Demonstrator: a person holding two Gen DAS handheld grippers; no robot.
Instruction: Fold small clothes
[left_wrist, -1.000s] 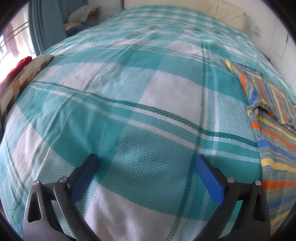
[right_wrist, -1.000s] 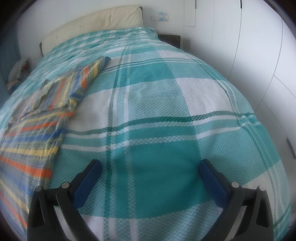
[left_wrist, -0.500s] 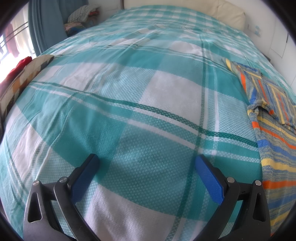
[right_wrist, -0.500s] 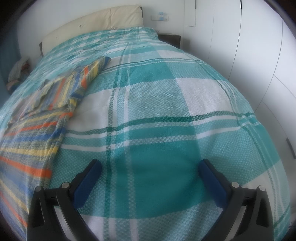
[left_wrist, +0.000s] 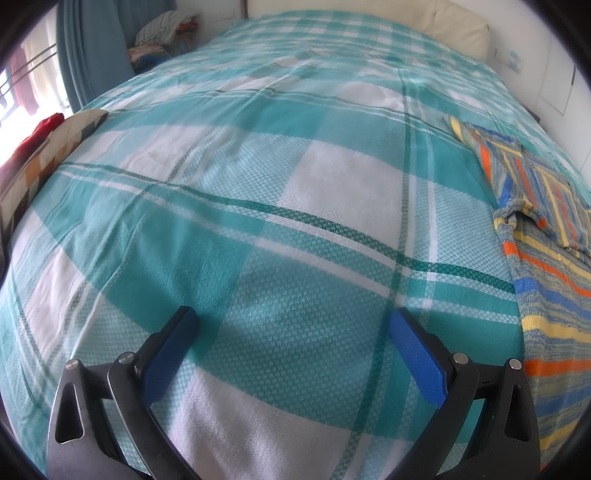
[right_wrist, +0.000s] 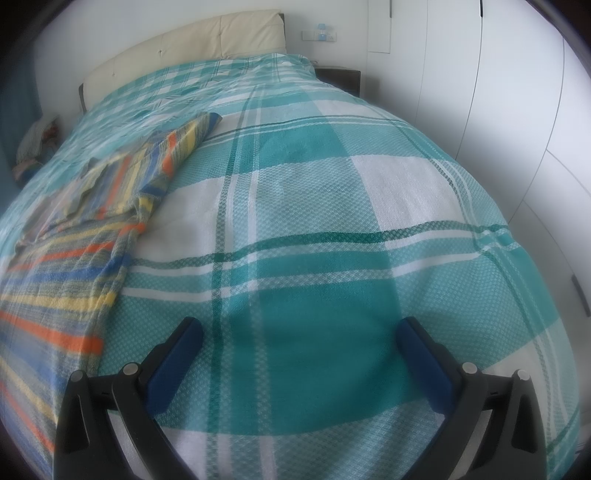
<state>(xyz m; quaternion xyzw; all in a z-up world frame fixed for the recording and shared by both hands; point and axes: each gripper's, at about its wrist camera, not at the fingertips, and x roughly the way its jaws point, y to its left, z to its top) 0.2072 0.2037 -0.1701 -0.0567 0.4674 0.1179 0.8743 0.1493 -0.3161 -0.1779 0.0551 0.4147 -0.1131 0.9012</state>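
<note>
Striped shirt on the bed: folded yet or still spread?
Partly folded. The striped shirt lies flat on the bed, with one sleeve turned in over the body; its lower part is out of frame.

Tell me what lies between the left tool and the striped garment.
Only bare teal plaid bedspread: the left wrist view shows nothing between the open left tool and the striped garment.

Daylight floods in from the window (left_wrist: 22, 85) (blown out white); the bedspread (left_wrist: 295, 184) bulges with fisheye distortion, edges vignetted, slightly soft.
</note>
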